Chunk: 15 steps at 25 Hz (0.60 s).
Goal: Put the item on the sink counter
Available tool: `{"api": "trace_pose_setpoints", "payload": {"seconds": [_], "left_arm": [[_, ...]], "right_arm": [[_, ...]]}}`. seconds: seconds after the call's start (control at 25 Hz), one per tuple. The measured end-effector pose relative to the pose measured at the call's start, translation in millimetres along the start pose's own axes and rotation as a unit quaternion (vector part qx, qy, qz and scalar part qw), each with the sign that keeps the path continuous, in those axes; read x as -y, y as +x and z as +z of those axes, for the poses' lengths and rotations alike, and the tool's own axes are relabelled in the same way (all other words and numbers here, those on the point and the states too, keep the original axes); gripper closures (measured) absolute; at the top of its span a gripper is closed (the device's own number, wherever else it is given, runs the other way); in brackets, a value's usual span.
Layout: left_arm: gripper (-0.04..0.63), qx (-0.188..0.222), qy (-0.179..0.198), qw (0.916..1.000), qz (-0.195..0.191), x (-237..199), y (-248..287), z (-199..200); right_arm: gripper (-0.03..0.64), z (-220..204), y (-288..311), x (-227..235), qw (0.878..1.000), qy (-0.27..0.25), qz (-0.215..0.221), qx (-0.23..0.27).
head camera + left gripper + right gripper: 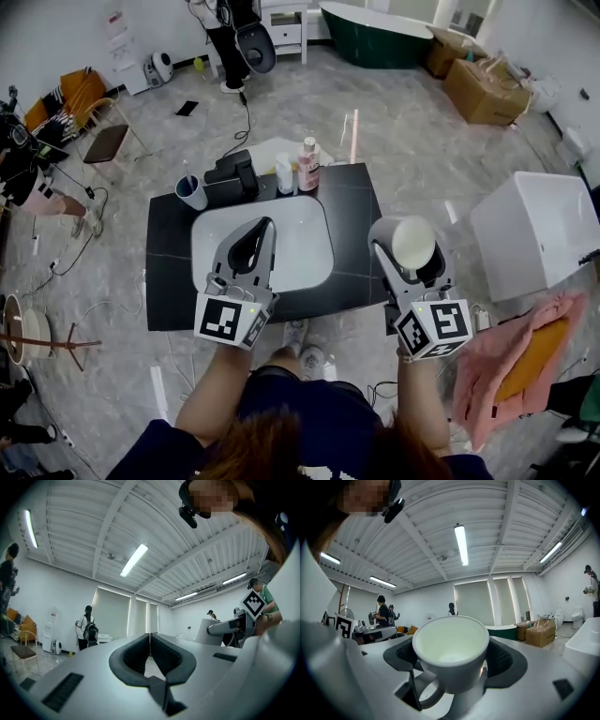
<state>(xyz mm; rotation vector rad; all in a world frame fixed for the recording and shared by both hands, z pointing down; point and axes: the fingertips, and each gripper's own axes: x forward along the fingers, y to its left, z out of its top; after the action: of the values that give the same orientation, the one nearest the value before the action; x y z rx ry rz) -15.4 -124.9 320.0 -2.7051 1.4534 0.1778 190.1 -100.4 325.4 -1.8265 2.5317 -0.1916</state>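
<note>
My right gripper (409, 255) clamps the mug (451, 644) upright near the counter's (356, 201) right edge, I judge for setting down; my left gripper (255, 247), closed and empty, hangs clear.

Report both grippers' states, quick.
Left gripper: closed, nothing between its jaws.
Right gripper: closed on the white mug.

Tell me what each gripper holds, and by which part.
Right gripper: white mug, jaws clamped on opposite sides of its body. Left gripper: nothing, jaws shut.
</note>
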Motion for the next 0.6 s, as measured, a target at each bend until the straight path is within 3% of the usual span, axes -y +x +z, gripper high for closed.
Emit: {"api": "trace_pose_setpoints", "payload": {"seconds": [0.6], "left_arm": [[0.572, 0.023, -0.011, 0.9988, -0.042, -68, 117, 1]], "right_arm": [[0.178, 35, 115, 36, 0.999, -0.021, -0.037, 0.017]]}}
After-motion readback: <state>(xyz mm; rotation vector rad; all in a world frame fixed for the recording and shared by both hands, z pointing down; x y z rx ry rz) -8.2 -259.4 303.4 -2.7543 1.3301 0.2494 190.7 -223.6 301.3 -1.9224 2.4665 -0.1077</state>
